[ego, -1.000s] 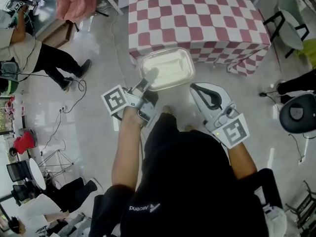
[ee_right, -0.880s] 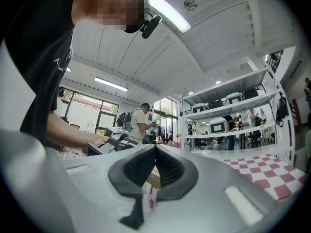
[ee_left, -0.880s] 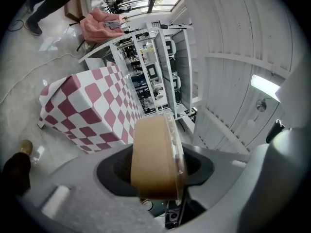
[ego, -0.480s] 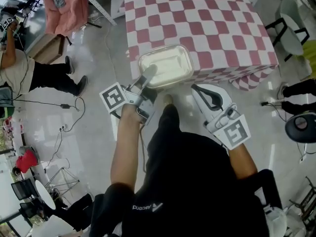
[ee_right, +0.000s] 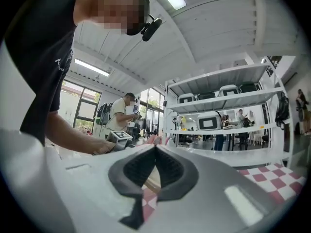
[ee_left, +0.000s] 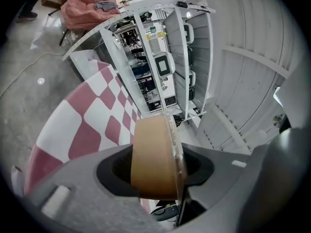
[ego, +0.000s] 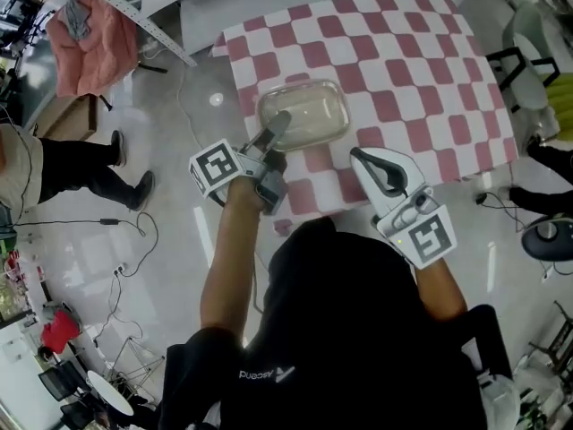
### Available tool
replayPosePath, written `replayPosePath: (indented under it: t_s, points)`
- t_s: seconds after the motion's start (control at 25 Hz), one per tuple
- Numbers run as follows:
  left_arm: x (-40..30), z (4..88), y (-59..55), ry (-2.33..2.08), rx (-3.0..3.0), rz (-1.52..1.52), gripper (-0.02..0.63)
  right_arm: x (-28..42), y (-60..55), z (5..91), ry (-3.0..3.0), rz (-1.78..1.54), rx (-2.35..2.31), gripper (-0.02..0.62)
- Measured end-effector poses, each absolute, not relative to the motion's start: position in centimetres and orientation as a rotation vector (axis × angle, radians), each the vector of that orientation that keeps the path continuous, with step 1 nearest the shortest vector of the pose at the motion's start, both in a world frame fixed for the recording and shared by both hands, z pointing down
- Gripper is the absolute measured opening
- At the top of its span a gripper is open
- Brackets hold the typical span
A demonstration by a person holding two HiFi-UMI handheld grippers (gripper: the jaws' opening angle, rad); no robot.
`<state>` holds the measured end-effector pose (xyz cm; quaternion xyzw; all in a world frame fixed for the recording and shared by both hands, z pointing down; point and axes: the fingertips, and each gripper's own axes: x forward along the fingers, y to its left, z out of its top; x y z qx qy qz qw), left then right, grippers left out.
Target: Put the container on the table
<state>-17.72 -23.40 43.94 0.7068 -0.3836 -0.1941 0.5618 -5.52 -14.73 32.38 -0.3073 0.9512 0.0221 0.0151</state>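
A clear rectangular container (ego: 303, 115) with a pale cream inside hangs over the near-left part of the table (ego: 412, 70), which wears a red-and-white check cloth. My left gripper (ego: 274, 133) is shut on the container's near rim. In the left gripper view the rim (ee_left: 155, 159) stands on edge between the grey jaws, with the check cloth (ee_left: 92, 115) below and to the left. My right gripper (ego: 380, 163) hovers over the table's near edge, to the right of the container and apart from it. It (ee_right: 155, 147) is shut with nothing in it.
A pink cloth (ego: 79, 27) hangs on a rack at the far left, near a person's legs (ego: 81, 173) and floor cables. A chair (ego: 534, 27) stands right of the table. White shelving (ee_left: 160, 57) with boxes rises beyond the table. Another person (ee_right: 119, 113) stands by the windows.
Both grippers and the container have moved forward. The container hung before the table's near edge and now hangs over the cloth. The left grip is unchanged and the right gripper stays shut.
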Motion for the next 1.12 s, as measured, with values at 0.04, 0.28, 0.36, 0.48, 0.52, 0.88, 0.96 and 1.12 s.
replayPosePath:
  t_s: [0.04,0.28,0.36,0.48,0.52,0.88,0.96,1.12]
  points:
    - [-18.2,44.7,-24.6,-0.91,1.656,-0.438,0.21,-6.1,-15.7,32.6,2.967,0.065,-0.964,0.003]
    - [-19.2,48.6,-29.5,-0.946,1.612,-0.355,0.21,-7.7,-19.7,33.8,3.011,0.023,-0.977,0.003]
    - [-19.0,49.7,-30.5,-0.96,1.605,-0.322,0.21,-7.7,-20.6,34.1,3.019,0.008,-0.973,0.003]
    - [-18.8,50.8,-31.4,-0.995,1.6,-0.26,0.21,-7.3,-21.8,34.1,3.034,-0.004,-0.954,0.003]
    - [-18.7,51.1,-31.6,-1.007,1.599,-0.24,0.21,-7.1,-22.2,34.0,3.038,-0.005,-0.947,0.003]
    - [-18.4,52.5,-32.2,-1.14,1.643,-0.049,0.357,-5.4,-24.2,34.5,3.03,-0.023,-0.916,0.003]
    - [-18.7,52.7,-31.9,-1.185,1.665,0.024,0.398,-5.3,-24.3,34.6,3.031,-0.029,-0.912,0.003]
    - [-19.3,52.9,-31.5,-1.28,1.701,0.148,0.482,-5.2,-24.1,35.0,3.041,-0.039,-0.909,0.003]
